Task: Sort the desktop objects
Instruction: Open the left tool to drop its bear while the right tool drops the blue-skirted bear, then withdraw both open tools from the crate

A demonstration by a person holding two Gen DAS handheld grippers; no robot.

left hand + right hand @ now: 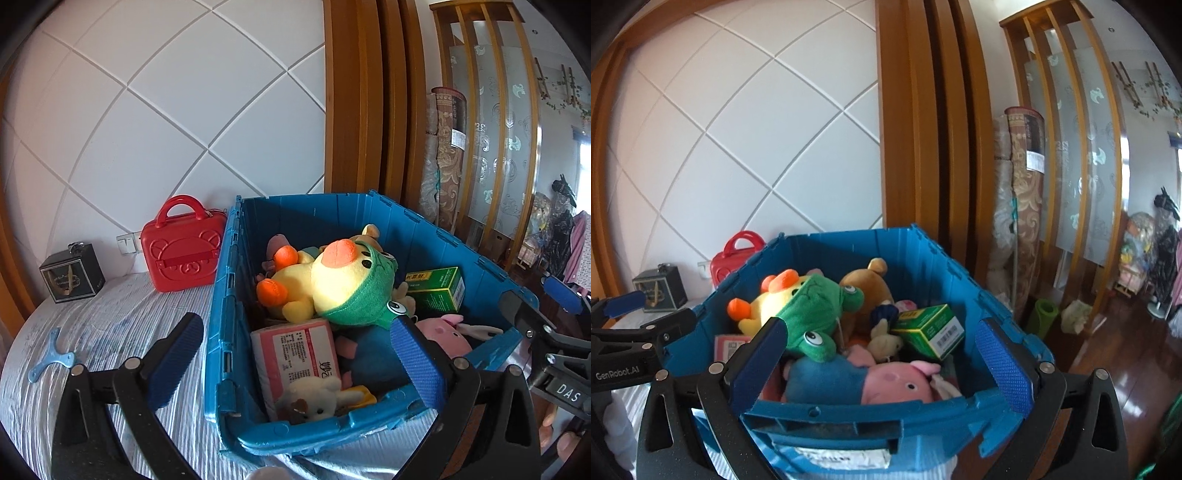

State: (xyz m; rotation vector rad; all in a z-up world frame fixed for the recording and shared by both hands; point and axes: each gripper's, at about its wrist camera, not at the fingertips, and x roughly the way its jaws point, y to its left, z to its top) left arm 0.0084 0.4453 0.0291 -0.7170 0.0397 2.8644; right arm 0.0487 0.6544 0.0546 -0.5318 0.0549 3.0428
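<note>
Rolled patterned carpet (1028, 206) upright against wooden partition (1067, 122); green mat roll (1043, 314) on dark wood floor (1126, 350); diamond-panelled white wall (166, 110) behind.

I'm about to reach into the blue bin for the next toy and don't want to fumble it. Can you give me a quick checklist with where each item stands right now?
1. Left gripper open and empty: ok.
2. Right gripper open and empty: ok.
3. Blue bin uncovered, toys reachable from above: ok.
4. Duck toy lying on top of the pile, nothing over it: ok.
5. Green box free to lift: not ok, it leans tilted among the toys against the bin wall.
6. Room on the bed cover beside the bin for sorted items: ok, though a small blue tool lies there.
</note>
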